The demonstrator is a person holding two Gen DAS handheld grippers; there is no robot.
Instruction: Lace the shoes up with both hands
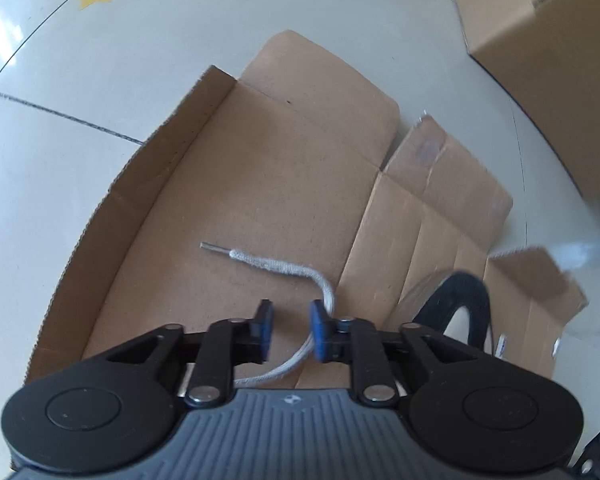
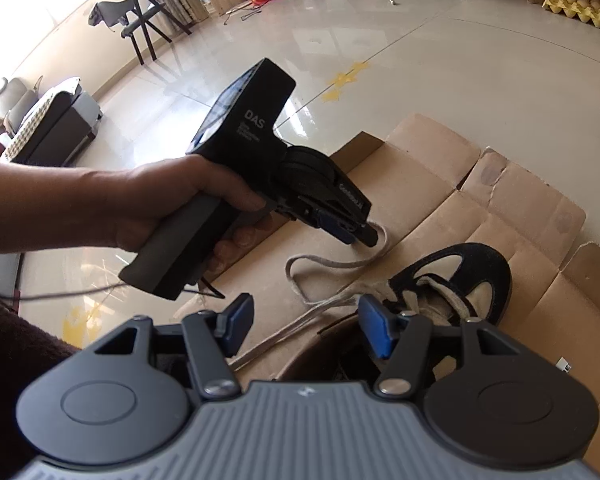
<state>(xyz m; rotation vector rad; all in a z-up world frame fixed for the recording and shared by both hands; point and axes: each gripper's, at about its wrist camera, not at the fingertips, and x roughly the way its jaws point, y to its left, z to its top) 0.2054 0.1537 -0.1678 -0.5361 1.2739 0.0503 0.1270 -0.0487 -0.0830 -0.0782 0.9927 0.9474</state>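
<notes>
1. Left wrist view: left claw (image 1: 291, 330) stands part open, pointing steeply down at the cardboard (image 1: 260, 184) on the floor. The lace (image 1: 284, 270) runs between the jaws and lies against the right pad (image 1: 317, 330); the other pad is clear of it, so nothing is clamped. Its tip lies free on the cardboard ahead, probably within reach for a fresh pinch nearer the end.
2. Right wrist view: right claw (image 2: 306, 330) hangs wide and empty over the shoe (image 2: 460, 280), likely waiting to steady it or to take the tip.
3. The shoe lies on the cardboard, toe away, with slack lace (image 2: 332, 266) looping from its eyelets toward the left claw (image 2: 360, 232).
4. Only the right view shows the hand (image 2: 172, 204) gripping the left tool, the loop's whole run and the shoe's upper.
5. Only the left view shows the tip and the gap between pad and lace; there the shoe (image 1: 456, 300) is just a dark edge.
</notes>
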